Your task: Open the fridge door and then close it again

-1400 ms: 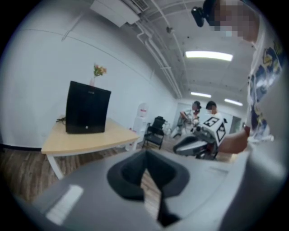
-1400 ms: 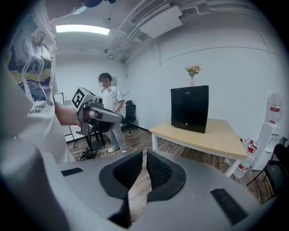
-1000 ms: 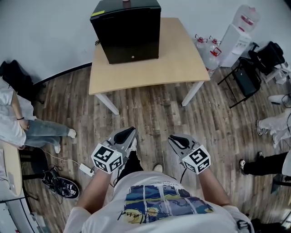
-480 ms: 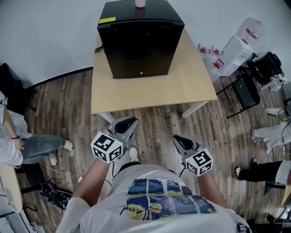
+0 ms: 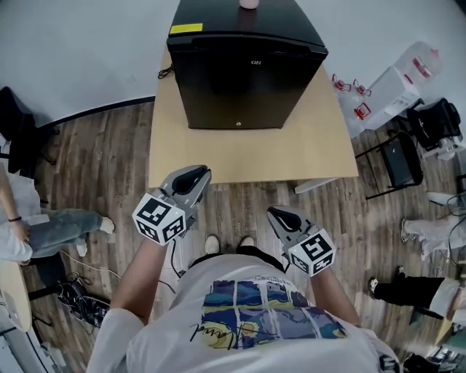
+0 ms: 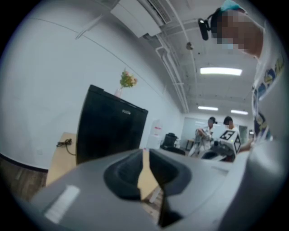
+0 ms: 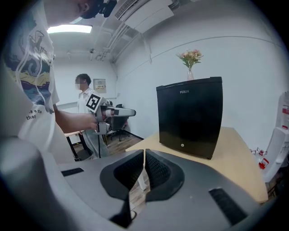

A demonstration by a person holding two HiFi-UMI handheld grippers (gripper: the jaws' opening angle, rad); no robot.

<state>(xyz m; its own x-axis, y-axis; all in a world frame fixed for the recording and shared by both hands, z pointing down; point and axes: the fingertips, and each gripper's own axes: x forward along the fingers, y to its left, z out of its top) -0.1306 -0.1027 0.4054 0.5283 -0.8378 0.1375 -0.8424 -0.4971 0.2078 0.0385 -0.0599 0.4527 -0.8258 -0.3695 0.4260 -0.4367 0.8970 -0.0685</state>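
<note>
Tabletop: a light wooden rectangular tabletop (image 5: 324,149) lies at 12 o'clock in the head view. Its near edge is just ahead of both claws.
Fridge: a boxy black mini fridge (image 5: 247,73) stands towards the back of the tabletop at 12 o'clock, with its door shut.
Facing: the door front looks towards 6 o'clock, at the person. I judge the long axis upright, since the fridge looks slightly taller than wide in the right gripper view.
Door step: no handle shows, and I cannot tell the hinge side. It would be best to find the free edge first, hook it with one claw tip, swing it in an arc and steady the cabinet.
Left claw (image 5: 191,177): at 7 o'clock from the fridge and apart from it. The jaws have just eased slightly apart, with nothing between them.
Right claw (image 5: 279,216): at 5 o'clock from the fridge, jaws together and empty.
Vase: a small pink vase (image 5: 249,3) sits on the fridge top, and a jerky pull could tip it.
Lock: a tiny round silver lock (image 5: 237,124) is at the door's bottom centre.
</note>
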